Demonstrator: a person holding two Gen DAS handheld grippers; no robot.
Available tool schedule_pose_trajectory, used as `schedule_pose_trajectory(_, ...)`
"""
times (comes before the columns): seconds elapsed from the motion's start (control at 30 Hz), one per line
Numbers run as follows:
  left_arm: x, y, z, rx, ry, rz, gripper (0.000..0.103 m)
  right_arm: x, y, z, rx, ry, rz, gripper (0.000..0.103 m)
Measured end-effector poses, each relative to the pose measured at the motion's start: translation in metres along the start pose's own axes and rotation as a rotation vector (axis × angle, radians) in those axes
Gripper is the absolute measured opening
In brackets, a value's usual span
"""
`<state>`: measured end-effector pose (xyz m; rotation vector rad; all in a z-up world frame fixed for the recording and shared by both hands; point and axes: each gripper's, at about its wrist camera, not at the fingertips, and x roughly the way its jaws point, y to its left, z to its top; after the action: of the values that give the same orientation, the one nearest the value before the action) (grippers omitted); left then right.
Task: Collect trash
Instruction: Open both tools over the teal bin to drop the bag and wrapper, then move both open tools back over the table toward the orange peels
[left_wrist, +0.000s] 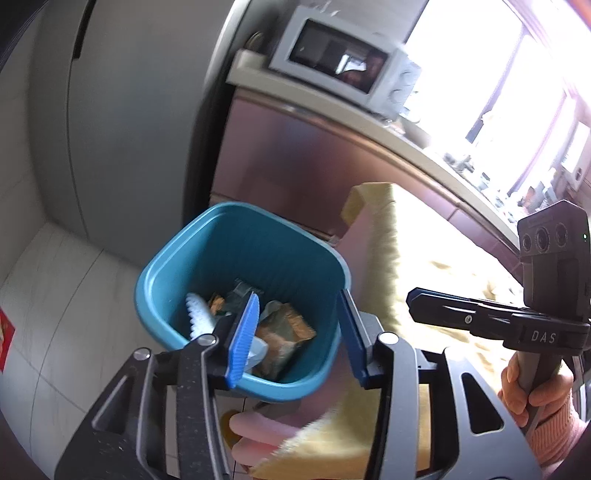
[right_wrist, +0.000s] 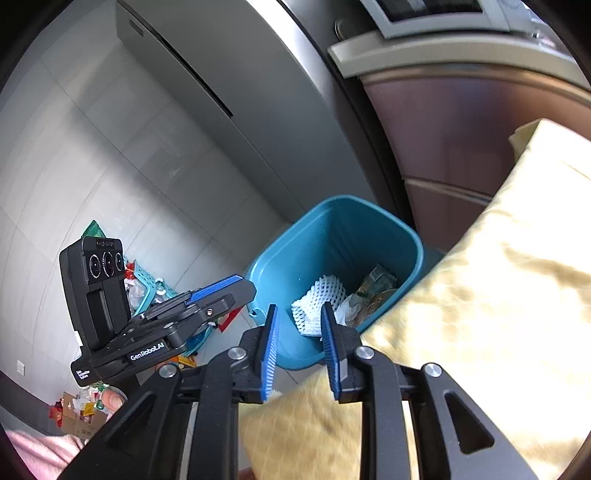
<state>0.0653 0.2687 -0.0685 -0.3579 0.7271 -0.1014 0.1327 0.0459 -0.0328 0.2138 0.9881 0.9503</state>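
A blue bin (left_wrist: 236, 210) stands on the floor beside the table edge. In it lie a white foam net (left_wrist: 197, 314) and crumpled snack wrappers (left_wrist: 284, 332). My left gripper (left_wrist: 297, 295) hovers over the bin's near rim, open, with nothing between its fingers. In the right wrist view the same bin (right_wrist: 332, 201) holds the foam net (right_wrist: 317, 299) and wrappers (right_wrist: 376, 284). My right gripper (right_wrist: 300, 308) is above the bin's near edge, its jaws a narrow gap apart and empty. The left gripper (right_wrist: 236, 284) shows side-on to its left.
A yellow cloth (right_wrist: 480, 295) covers the table to the right of the bin. A grey fridge (left_wrist: 110, 129) stands behind, and a microwave (left_wrist: 343, 62) sits on a cabinet. On the floor at left are a teal basket (right_wrist: 144, 291) with litter and a cardboard box (right_wrist: 77, 413).
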Motion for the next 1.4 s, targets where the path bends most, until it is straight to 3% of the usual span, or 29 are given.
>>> schedule_pose_trajectory(0.13, -0.010, -0.026, -0.001, 0.055, -0.022, -0.054, 0.054, -0.032, -0.005, -0.008, -0.009, -0.053, -0.003, 0.028)
schedule_pose_trajectory(0.43, 0.000, -0.106, -0.016, 0.196, 0.030, -0.212, 0.057, -0.115, -0.032, -0.040, 0.036, -0.184, -0.082, 0.032)
schedule_pose_trajectory(0.93, 0.030, -0.240, -0.058, 0.377, 0.171, -0.427, 0.058, -0.251, -0.095, -0.117, 0.188, -0.390, -0.329, 0.033)
schedule_pose_trajectory(1.17, 0.045, -0.294, -0.083, 0.466, 0.246, -0.494, 0.058, -0.284, -0.139, -0.145, 0.301, -0.454, -0.428, 0.033)
schedule_pose_trajectory(1.4, 0.061, -0.337, -0.104, 0.530, 0.315, -0.539, 0.058, -0.299, -0.181, -0.157, 0.383, -0.469, -0.454, 0.036)
